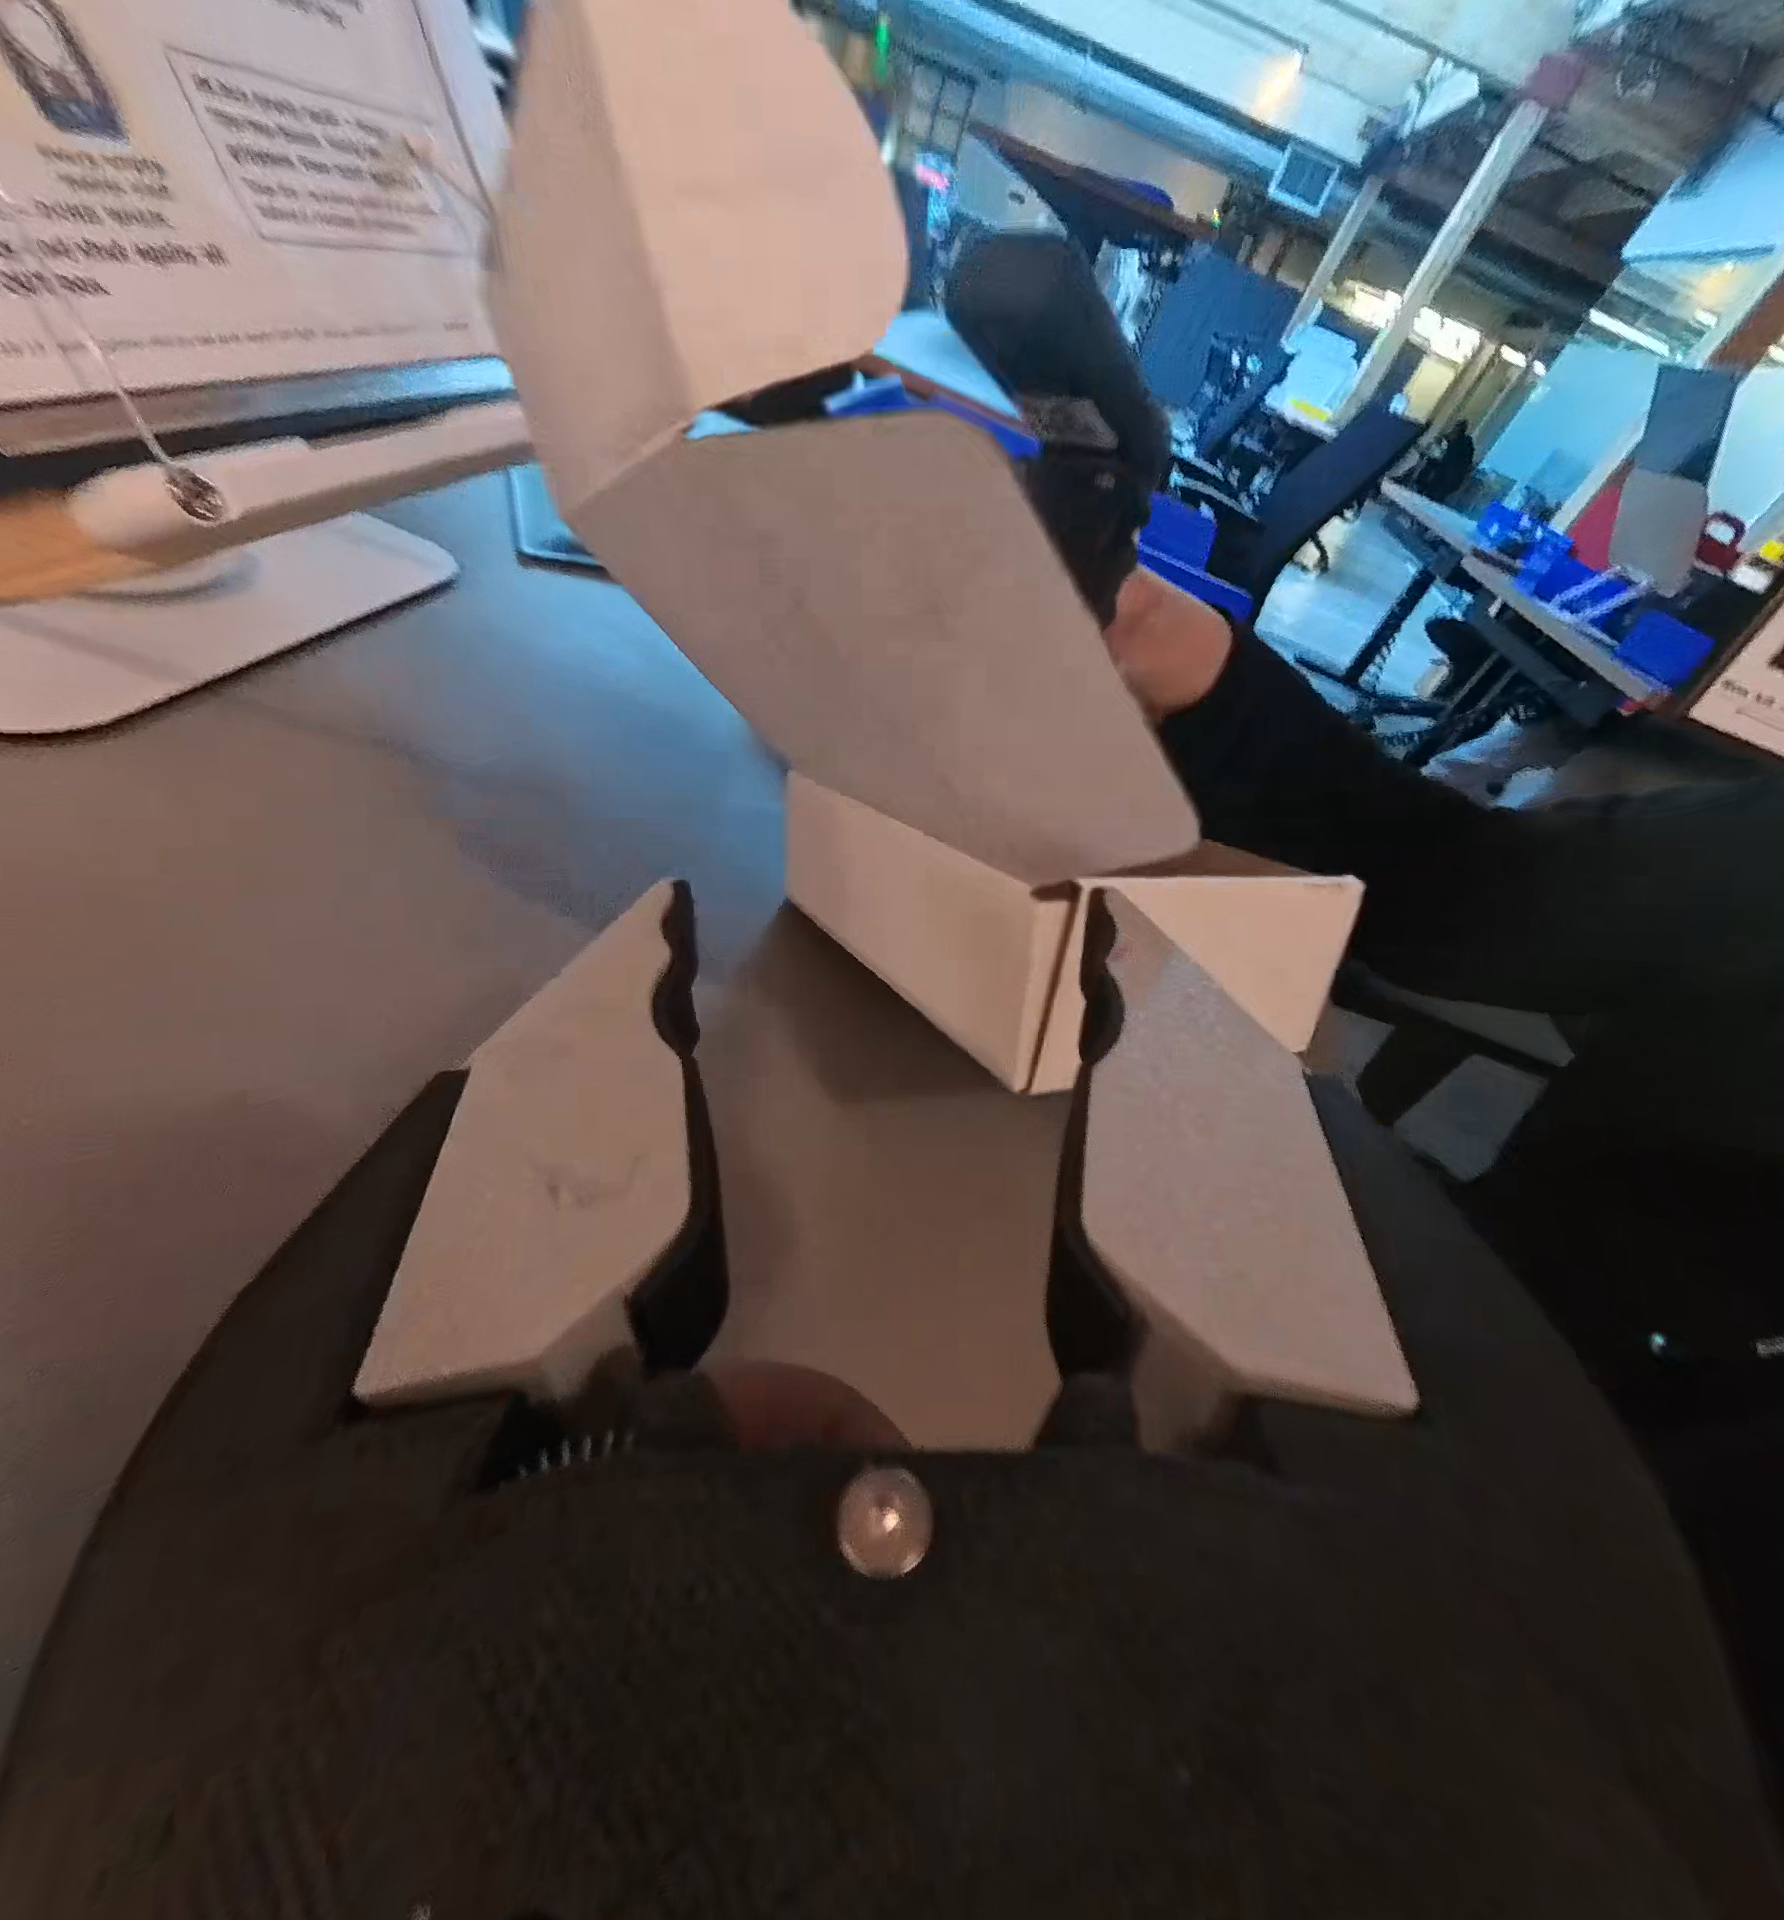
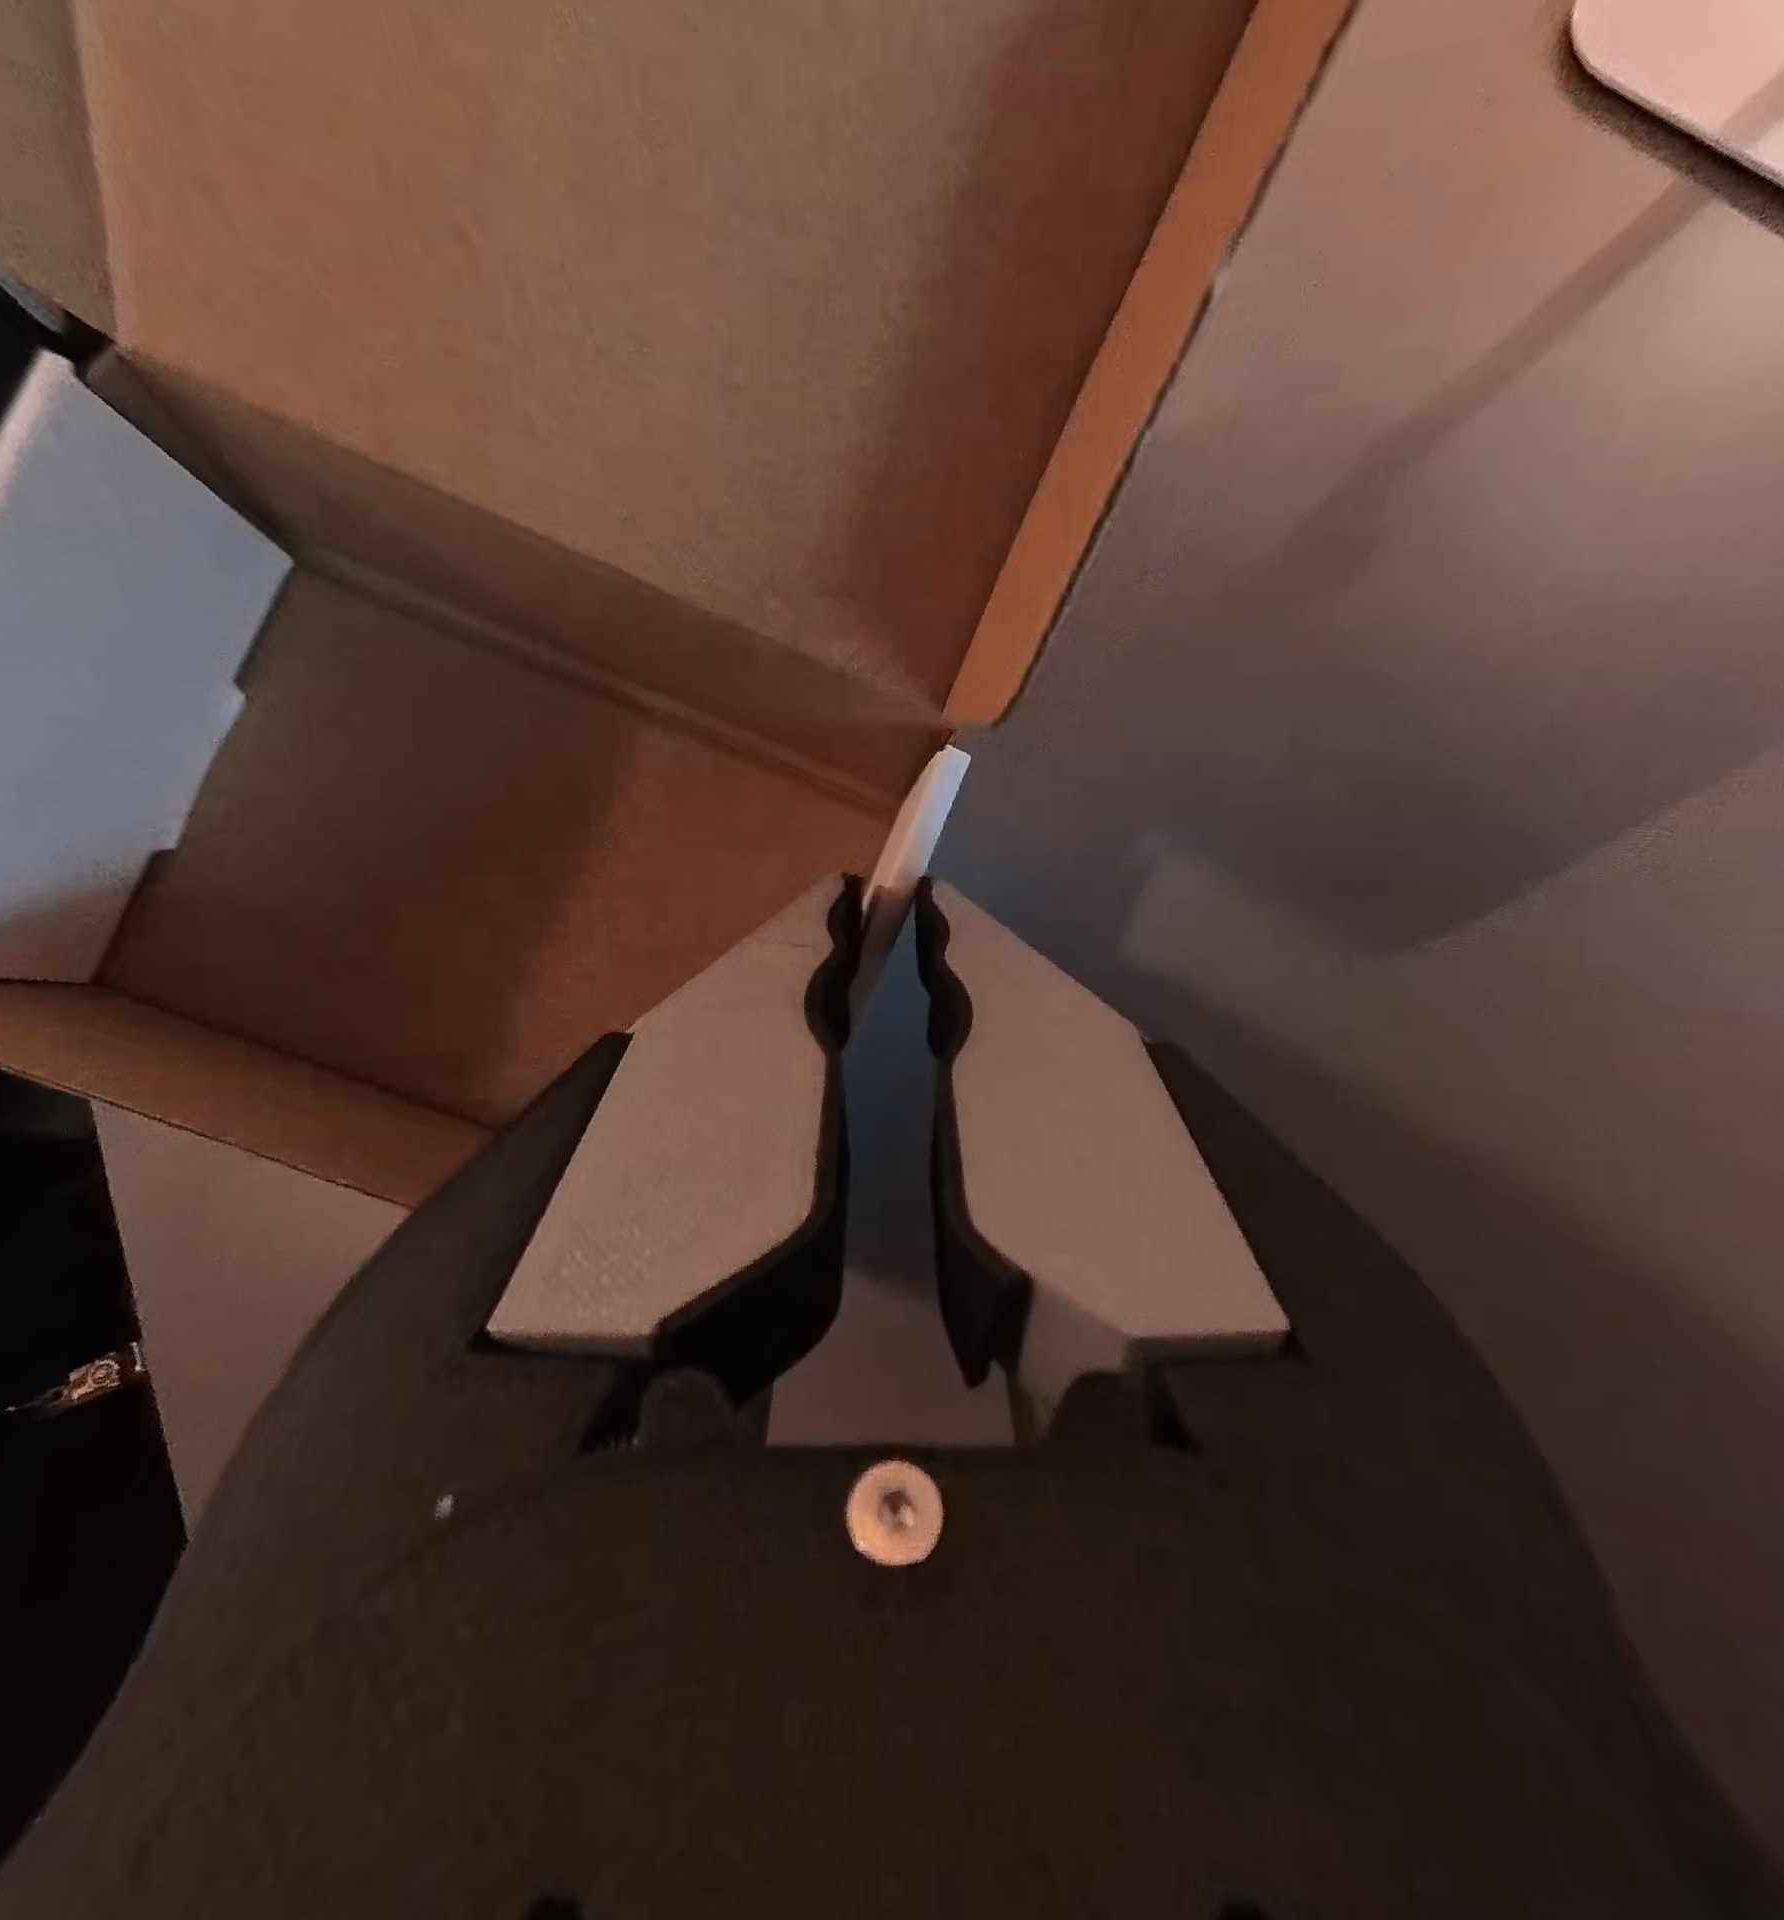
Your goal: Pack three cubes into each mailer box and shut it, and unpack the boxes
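Note:
A white mailer box [image 1: 929, 966] stands on the grey table [image 1: 348, 883]. Its lid [image 1: 867, 623] is raised and the front flap [image 1: 690, 208] is folded over. My left gripper [image 1: 886, 935] is open and empty, and the box's near corner lies between its fingertips. In the right wrist view my right gripper [image 2: 883, 894] is shut on the white edge of a box flap [image 2: 924, 810]. The brown inside of the box [image 2: 472, 831] shows no cubes. The right gripper's dark body [image 1: 1054, 343] shows behind the lid, with a person's hand [image 1: 1168, 644].
A monitor [image 1: 192, 156] on a white stand base [image 1: 192, 634] is at the back left; a corner of the base shows in the right wrist view [image 2: 1719, 83]. Blue bins [image 1: 1179, 540], chairs and tables are in the room behind. The table edge is to the right. Left tips to right tips: about 15 cm. The monitor [image 1: 192, 156] is about 25 cm from both grippers' fingertips.

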Tool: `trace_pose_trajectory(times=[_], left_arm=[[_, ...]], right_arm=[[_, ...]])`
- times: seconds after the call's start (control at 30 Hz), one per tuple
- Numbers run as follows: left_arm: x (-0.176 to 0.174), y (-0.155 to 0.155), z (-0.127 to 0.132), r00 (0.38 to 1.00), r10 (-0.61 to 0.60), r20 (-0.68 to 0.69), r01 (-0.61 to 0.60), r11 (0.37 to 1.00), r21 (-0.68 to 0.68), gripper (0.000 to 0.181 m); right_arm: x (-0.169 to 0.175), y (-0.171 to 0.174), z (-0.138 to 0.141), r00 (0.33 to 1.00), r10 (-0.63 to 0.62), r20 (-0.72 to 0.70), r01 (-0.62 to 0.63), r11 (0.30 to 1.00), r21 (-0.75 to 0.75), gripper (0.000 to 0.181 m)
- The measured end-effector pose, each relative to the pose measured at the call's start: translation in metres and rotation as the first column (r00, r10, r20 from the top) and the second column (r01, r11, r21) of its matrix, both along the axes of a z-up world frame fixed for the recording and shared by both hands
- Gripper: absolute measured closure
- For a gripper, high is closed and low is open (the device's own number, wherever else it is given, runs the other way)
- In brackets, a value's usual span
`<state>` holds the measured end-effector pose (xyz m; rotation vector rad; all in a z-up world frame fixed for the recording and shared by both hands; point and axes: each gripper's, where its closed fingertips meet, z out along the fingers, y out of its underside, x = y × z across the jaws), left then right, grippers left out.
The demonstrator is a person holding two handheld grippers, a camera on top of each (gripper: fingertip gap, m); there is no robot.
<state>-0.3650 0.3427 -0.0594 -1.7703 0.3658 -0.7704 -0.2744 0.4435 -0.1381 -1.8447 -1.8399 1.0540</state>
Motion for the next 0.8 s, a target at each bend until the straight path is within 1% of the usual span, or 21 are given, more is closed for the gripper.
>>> trace_pose_trajectory(times=[0.07, 0.1, 0.2, 0.27, 0.33, 0.43, 0.5, 0.6, 0.7, 0.8], left_arm=[[0.009, -0.002, -0.003, 0.999, -0.044, -0.019, 0.044, 0.999, 0.001, 0.108], [0.011, -0.004, -0.001, 0.998, -0.059, -0.015, 0.059, 0.998, 0.013, 0.112], [0.014, -0.014, 0.012, 0.994, -0.106, 0.024, 0.103, 0.991, 0.082, 0.118], [0.01, -0.016, 0.025, 0.992, -0.1, 0.074, 0.09, 0.987, 0.131, 0.121], [0.006, -0.014, 0.031, 0.989, -0.087, 0.119, 0.07, 0.988, 0.136, 0.124], [0.006, -0.01, 0.026, 0.987, -0.082, 0.137, 0.069, 0.993, 0.098, 0.123], [0.011, -0.009, 0.022, 0.986, -0.104, 0.13, 0.094, 0.992, 0.081, 0.12], [0.017, -0.02, 0.028, 0.98, -0.157, 0.119, 0.141, 0.981, 0.133, 0.116], [0.012, -0.027, 0.039, 0.977, -0.159, 0.139, 0.131, 0.973, 0.193, 0.112], [0.009, -0.027, 0.036, 0.974, -0.166, 0.154, 0.134, 0.971, 0.2, 0.112]], right_arm=[[0.0, -0.002, 0.001, 1.0, 0.003, -0.001, -0.003, 1.0, 0.02, 0.173], [0.0, -0.002, 0.001, 1.0, 0.006, 0.002, -0.006, 0.999, 0.035, 0.173], [0.001, -0.003, 0.001, 1.0, 0.011, 0.004, -0.011, 0.999, 0.053, 0.173], [0.001, -0.004, 0.001, 1.0, 0.012, -0.001, -0.012, 0.999, 0.034, 0.173], [0.0, -0.006, 0.002, 1.0, 0.018, -0.011, -0.018, 0.999, 0.026, 0.173], [0.0, -0.008, 0.003, 0.999, 0.033, -0.018, -0.032, 0.997, 0.067, 0.173], [0.0, -0.01, 0.004, 0.999, 0.042, -0.02, -0.04, 0.994, 0.102, 0.173], [0.0, -0.012, 0.004, 0.999, 0.043, -0.02, -0.042, 0.995, 0.089, 0.172], [0.001, -0.009, 0.004, 0.999, 0.034, -0.018, -0.033, 0.997, 0.065, 0.173], [0.002, -0.008, 0.003, 0.999, 0.03, -0.017, -0.029, 0.998, 0.055, 0.173]])
